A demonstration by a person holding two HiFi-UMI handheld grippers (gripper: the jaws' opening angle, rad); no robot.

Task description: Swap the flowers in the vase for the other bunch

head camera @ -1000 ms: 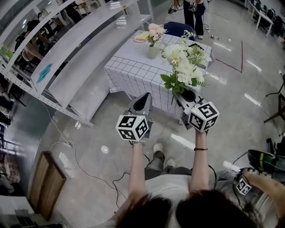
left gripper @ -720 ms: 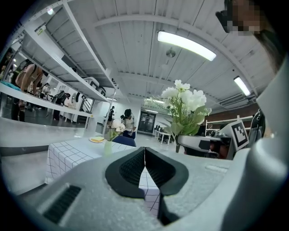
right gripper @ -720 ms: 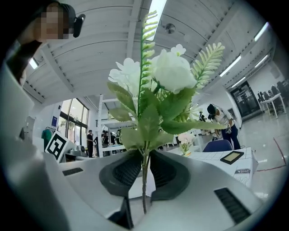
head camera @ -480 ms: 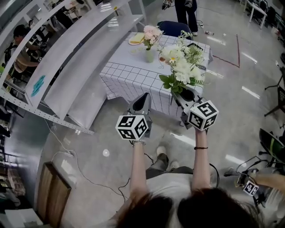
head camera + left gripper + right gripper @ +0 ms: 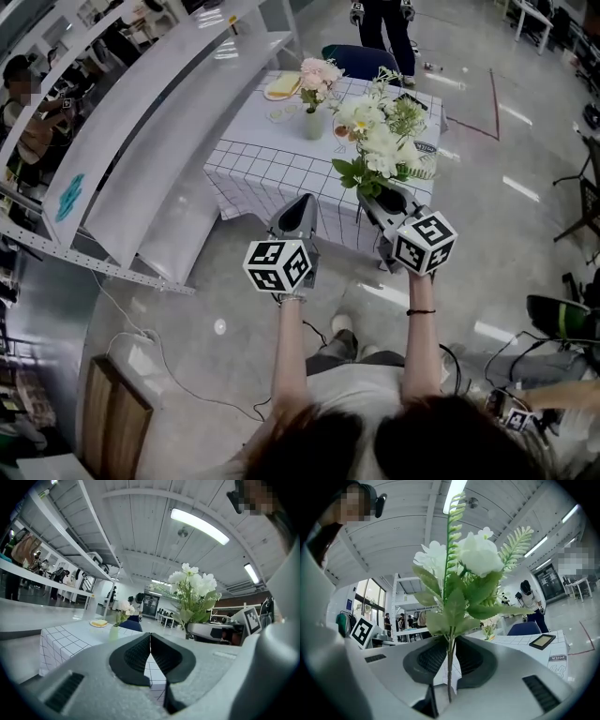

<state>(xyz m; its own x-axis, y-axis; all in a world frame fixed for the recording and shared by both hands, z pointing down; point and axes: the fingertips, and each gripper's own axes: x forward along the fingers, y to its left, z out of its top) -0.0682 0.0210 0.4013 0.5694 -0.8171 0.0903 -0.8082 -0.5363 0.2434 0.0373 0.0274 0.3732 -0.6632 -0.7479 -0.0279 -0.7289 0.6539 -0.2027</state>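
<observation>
Between the jaws of our right gripper (image 5: 382, 199), clenched low on thin stems (image 5: 449, 667), the white bunch (image 5: 382, 141) looks light, floppy and top-heavy. Our left gripper (image 5: 301, 204) has its jaws pressed together on nothing; pink flowers (image 5: 319, 73) stand in the vase (image 5: 313, 122) on the surface (image 5: 272, 159) ahead.

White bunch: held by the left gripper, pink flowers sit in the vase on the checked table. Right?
Wrong gripper. The white bunch is clamped by its stem in the right gripper, as the right gripper view shows; the left gripper is shut on nothing. The pink flowers do sit in the vase on the checked table.
</observation>
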